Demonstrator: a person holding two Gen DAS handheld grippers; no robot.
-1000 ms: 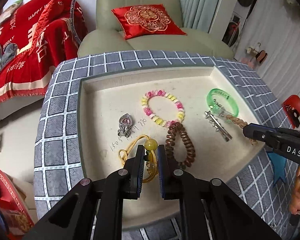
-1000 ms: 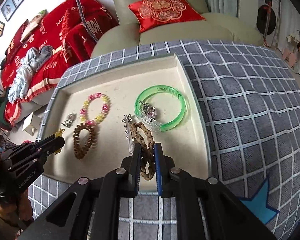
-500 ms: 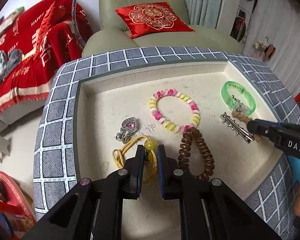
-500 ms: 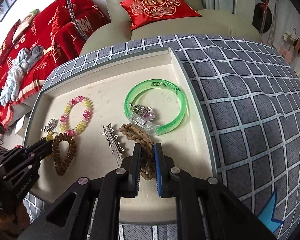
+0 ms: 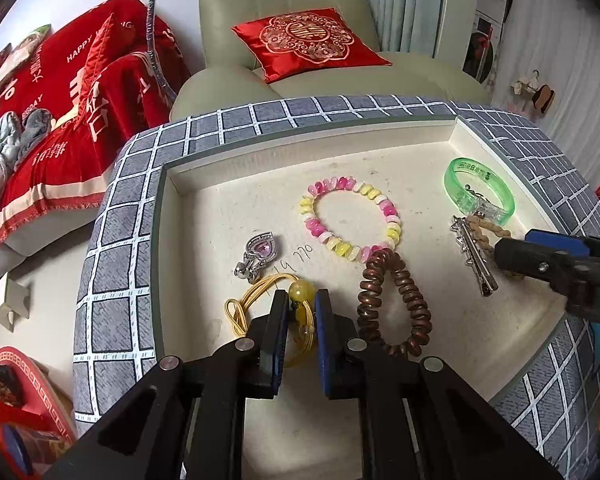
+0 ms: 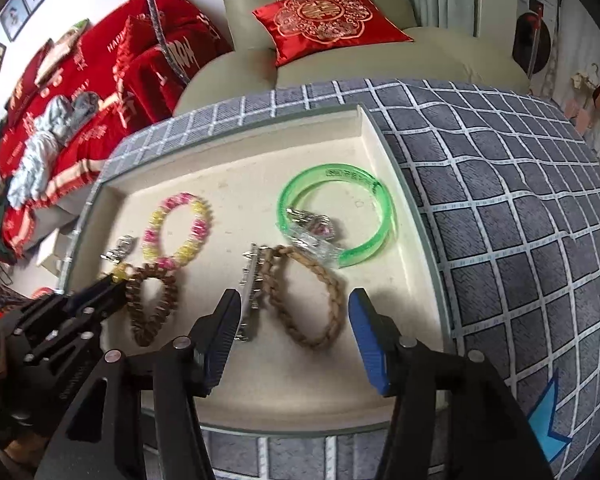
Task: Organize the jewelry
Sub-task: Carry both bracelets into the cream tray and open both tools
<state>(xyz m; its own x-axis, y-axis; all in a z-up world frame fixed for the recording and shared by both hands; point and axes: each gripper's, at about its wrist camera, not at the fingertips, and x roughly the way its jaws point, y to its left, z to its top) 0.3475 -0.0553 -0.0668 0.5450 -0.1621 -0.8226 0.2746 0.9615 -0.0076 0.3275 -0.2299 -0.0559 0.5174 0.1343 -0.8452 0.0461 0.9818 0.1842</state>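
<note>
Now that our right gripper has just spread its jaws, the braid lies free between them, beside the green bangle. We keep our left gripper pinching the yellow cord, well left of the bangle.

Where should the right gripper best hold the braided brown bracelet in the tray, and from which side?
Probably from above, across the near right strand of the braided brown bracelet. It lies flat as an open loop; that strand is clear of the silver hair clip. The right gripper has just been opening around it.
</note>
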